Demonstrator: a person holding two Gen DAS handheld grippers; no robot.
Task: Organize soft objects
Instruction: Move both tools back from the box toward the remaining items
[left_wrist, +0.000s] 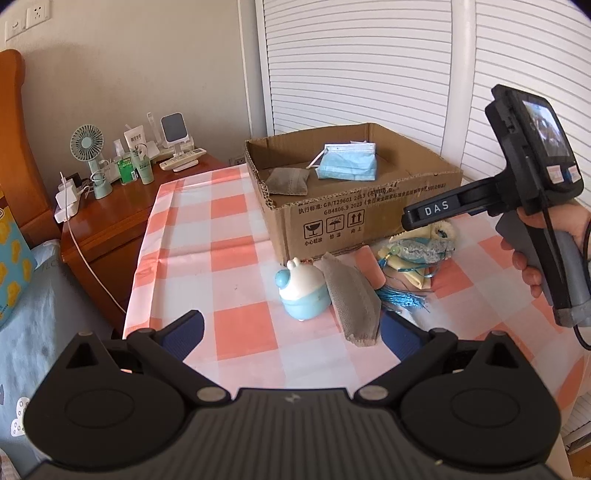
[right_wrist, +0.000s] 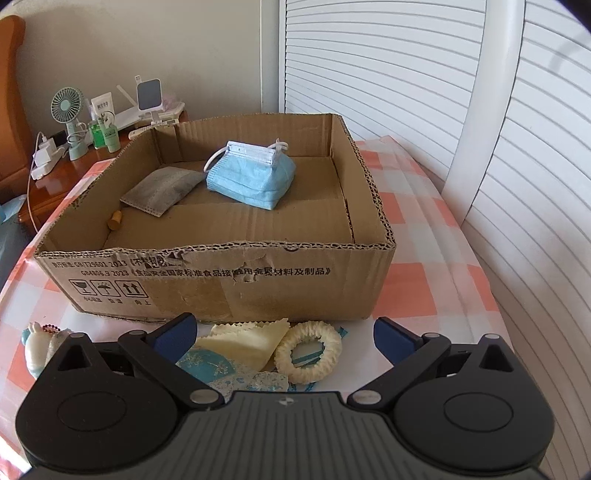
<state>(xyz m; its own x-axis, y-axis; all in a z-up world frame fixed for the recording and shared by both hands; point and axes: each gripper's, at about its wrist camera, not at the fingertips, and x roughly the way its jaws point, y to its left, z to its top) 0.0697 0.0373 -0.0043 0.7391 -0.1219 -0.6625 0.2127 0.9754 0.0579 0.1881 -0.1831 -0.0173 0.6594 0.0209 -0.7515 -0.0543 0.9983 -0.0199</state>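
Note:
An open cardboard box (right_wrist: 221, 266) on the checked tablecloth holds a blue face mask (right_wrist: 251, 177) and a grey pouch (right_wrist: 162, 190). My right gripper (right_wrist: 286, 332) is open just in front of the box, hovering above a cream ring scrunchie (right_wrist: 308, 350), a cream cloth (right_wrist: 247, 341) and a blue embroidered sachet (right_wrist: 221, 369). My left gripper (left_wrist: 291, 332) is open and empty, low over the cloth. A second grey pouch (left_wrist: 352, 299) lies by its right finger, next to a blue-and-white toy (left_wrist: 303, 291). A pink piece (left_wrist: 371, 267) and a blue tassel (left_wrist: 402, 297) lie beyond.
A wooden nightstand (left_wrist: 122, 221) on the left carries a small fan (left_wrist: 88, 155), bottles, chargers and a white cable. White louvred doors (left_wrist: 351, 62) stand behind the box. A small brown cork-like piece (right_wrist: 116, 219) lies inside the box. A hand (left_wrist: 532, 273) holds the right gripper.

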